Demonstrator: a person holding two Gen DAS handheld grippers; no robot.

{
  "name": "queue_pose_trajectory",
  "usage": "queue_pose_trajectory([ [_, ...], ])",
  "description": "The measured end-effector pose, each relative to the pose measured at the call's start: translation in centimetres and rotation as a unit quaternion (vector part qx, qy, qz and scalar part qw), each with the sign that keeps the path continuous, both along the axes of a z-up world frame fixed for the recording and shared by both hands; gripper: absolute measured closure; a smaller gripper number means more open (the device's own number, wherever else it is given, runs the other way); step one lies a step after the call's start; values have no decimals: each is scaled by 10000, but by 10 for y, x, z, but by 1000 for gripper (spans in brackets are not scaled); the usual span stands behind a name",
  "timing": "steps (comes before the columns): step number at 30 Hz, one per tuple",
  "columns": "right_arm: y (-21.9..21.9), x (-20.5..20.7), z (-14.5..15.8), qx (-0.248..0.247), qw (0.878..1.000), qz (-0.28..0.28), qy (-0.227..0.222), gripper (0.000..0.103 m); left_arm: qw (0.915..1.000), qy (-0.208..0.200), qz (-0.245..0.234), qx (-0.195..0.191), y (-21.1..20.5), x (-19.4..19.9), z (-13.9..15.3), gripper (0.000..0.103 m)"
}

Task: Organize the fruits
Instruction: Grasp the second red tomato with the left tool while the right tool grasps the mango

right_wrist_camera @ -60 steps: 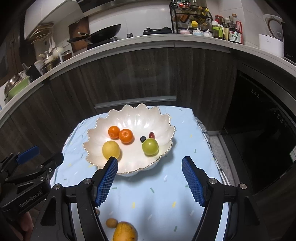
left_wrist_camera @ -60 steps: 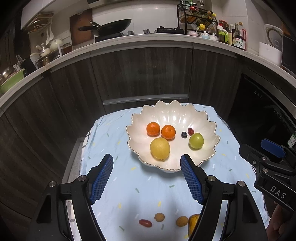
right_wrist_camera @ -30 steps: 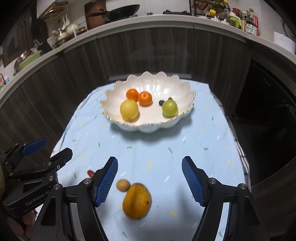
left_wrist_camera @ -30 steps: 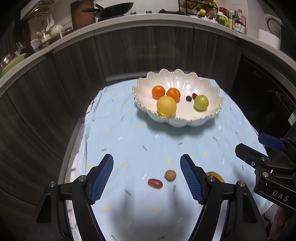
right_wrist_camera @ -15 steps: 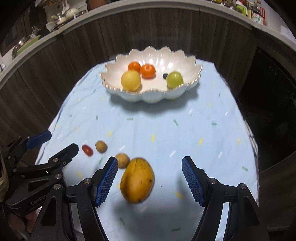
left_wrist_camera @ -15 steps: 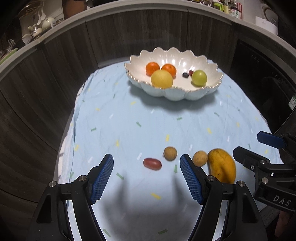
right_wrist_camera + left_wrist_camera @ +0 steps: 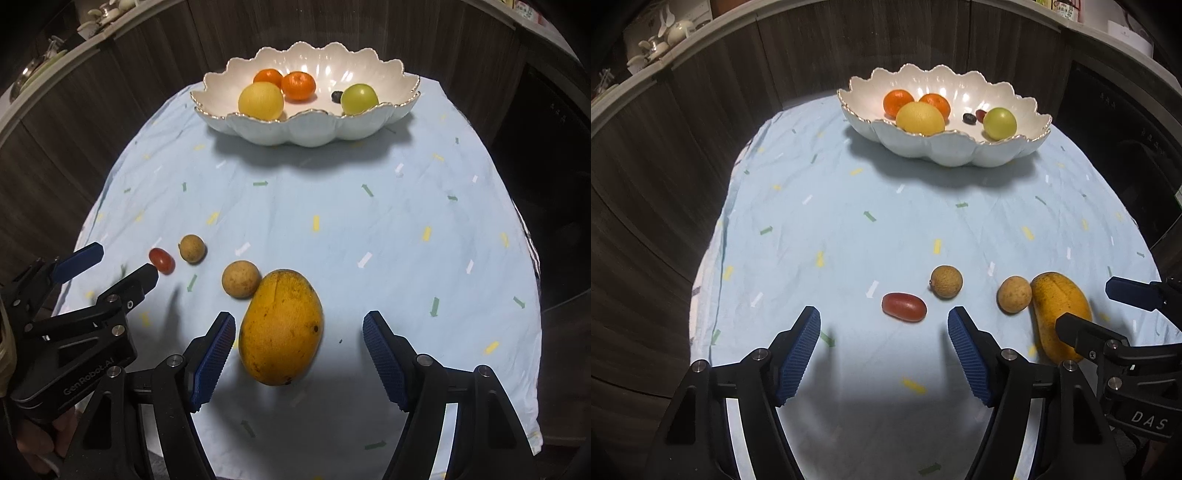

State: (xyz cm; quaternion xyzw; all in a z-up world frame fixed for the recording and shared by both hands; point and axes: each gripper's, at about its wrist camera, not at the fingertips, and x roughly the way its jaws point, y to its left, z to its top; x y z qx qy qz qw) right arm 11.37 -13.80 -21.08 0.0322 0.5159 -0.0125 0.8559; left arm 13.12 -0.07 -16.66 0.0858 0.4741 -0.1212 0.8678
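Note:
A white scalloped bowl (image 7: 945,149) (image 7: 306,129) at the far end of the table holds two oranges, a yellow fruit (image 7: 919,118), a green fruit (image 7: 999,123) and two small dark berries. Near me lie a red grape tomato (image 7: 904,307) (image 7: 161,260), two brown longans (image 7: 946,282) (image 7: 1014,294) and a yellow mango (image 7: 280,326) (image 7: 1057,306). My left gripper (image 7: 884,323) (image 7: 114,267) hangs low, its jaws closing slightly, with the tomato just ahead of the tips and untouched. My right gripper (image 7: 299,325) (image 7: 1089,304) stands open astride the mango, with its pads clear of it.
A light blue cloth with small coloured arrows (image 7: 369,221) covers the table. Dark wood cabinet fronts (image 7: 683,147) curve around behind it, with a dark appliance front (image 7: 1126,129) on the right. A hand (image 7: 40,446) grips the left gripper's handle.
Both grippers have sunk toward the table and tipped further down. The near fruits have grown larger, and the mango now lies between the right jaws.

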Motion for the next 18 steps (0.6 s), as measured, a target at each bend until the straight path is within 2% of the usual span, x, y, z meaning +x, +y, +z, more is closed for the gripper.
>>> queue_pose_trajectory([
  [18, 13, 13, -14, -46, 9992, -190, 348, 32, 9996, 172, -169, -170, -2, 17, -21, 47],
])
